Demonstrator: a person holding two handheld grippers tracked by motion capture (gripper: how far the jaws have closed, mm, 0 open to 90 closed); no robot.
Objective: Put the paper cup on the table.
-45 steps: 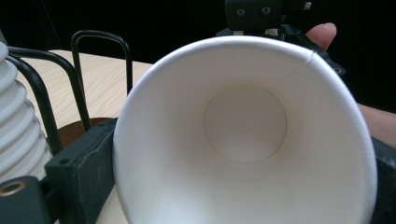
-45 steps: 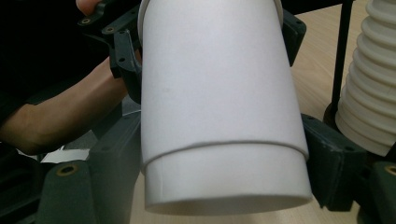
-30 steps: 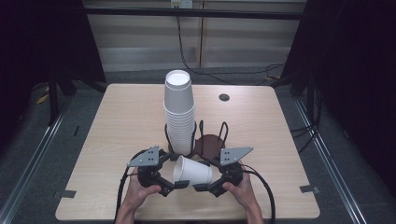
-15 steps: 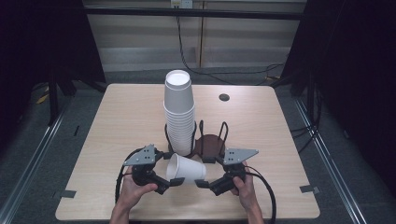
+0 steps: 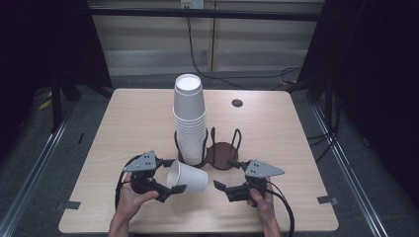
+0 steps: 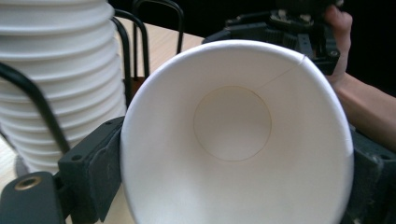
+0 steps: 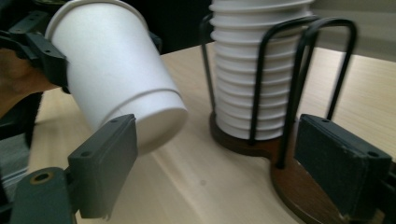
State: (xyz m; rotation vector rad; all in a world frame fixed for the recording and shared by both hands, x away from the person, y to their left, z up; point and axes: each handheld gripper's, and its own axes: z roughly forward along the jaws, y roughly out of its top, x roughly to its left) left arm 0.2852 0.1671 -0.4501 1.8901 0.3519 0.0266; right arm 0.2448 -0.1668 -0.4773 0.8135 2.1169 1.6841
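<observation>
Cup [image 5: 188, 178] lies sideways, clamped at its rim by left tool [image 5: 168, 180], near of the cup stack [image 5: 189, 121] in its wire holder [image 5: 221, 154]. Right tool [image 5: 228, 178] gapes wide, holding nothing, just right of cup. Bare surface [image 5: 123, 123] toward far and left edges.

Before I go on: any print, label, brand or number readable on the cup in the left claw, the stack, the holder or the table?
None that can be read.
Held paper cup: plain white, inside and out.
Stacked cups: plain white, no print.
Wire cup holder: bare wood base, no label.
Table: no lettering; the dark round spot carries no mark.
Left claw and right claw: no legible marking.
</observation>
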